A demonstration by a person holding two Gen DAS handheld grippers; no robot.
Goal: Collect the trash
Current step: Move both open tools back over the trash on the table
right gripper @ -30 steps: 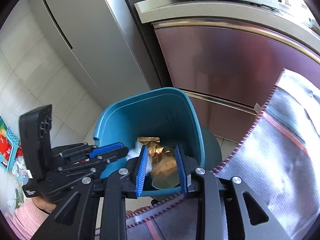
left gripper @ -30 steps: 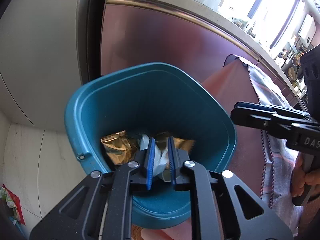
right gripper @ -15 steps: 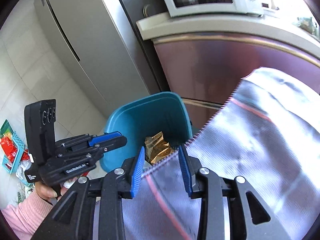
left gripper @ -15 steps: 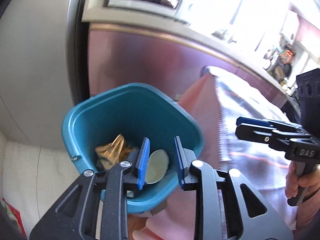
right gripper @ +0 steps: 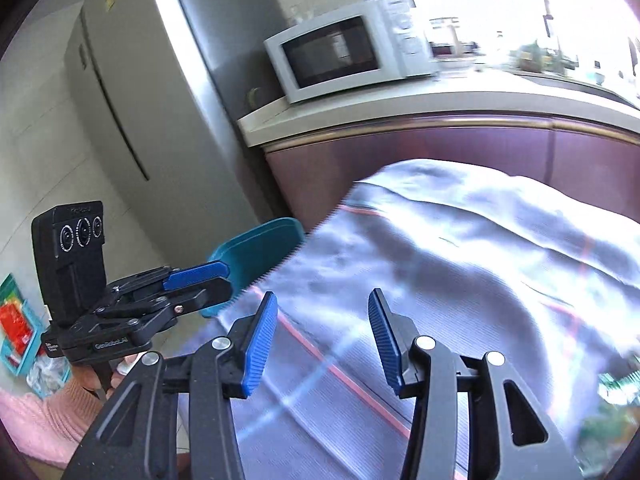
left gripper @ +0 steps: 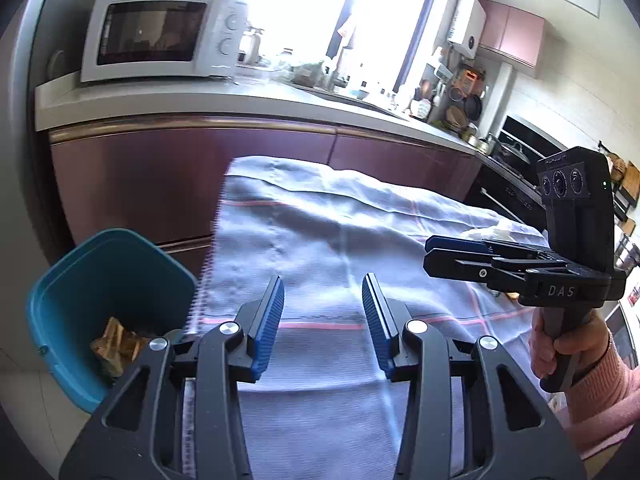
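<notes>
While both tools hover above the cloth, the scene reads left to right as follows.

Bin: teal bin (left gripper: 72,280) stands on the floor at about 9 o'clock from the left gripper, beside the cloth's fringed edge; in the right wrist view only its rim (right gripper: 260,248) shows, partly behind the left tool.
Bin contents: crumpled gold wrapper (left gripper: 116,344) lies at the bottom, well apart from both pairs of fingers; anything else in there is too dark to tell.
Left gripper: left gripper (left gripper: 323,320) has its blue pads spread wide with nothing between them, only cloth below.
Cloth: pale tablecloth (left gripper: 328,232) with thin pink lines covers the table, filling the middle of both views.
Right gripper: right gripper (right gripper: 323,336) has its fingers spread wide and empty; from the left wrist view it sits at 3 o'clock, side-on, a hand (left gripper: 560,344) in a pink sleeve gripping its handle.
Background: white microwave (left gripper: 160,36) sits on the counter (left gripper: 160,100) at 11 o'clock, above maroon cabinet fronts.
</notes>
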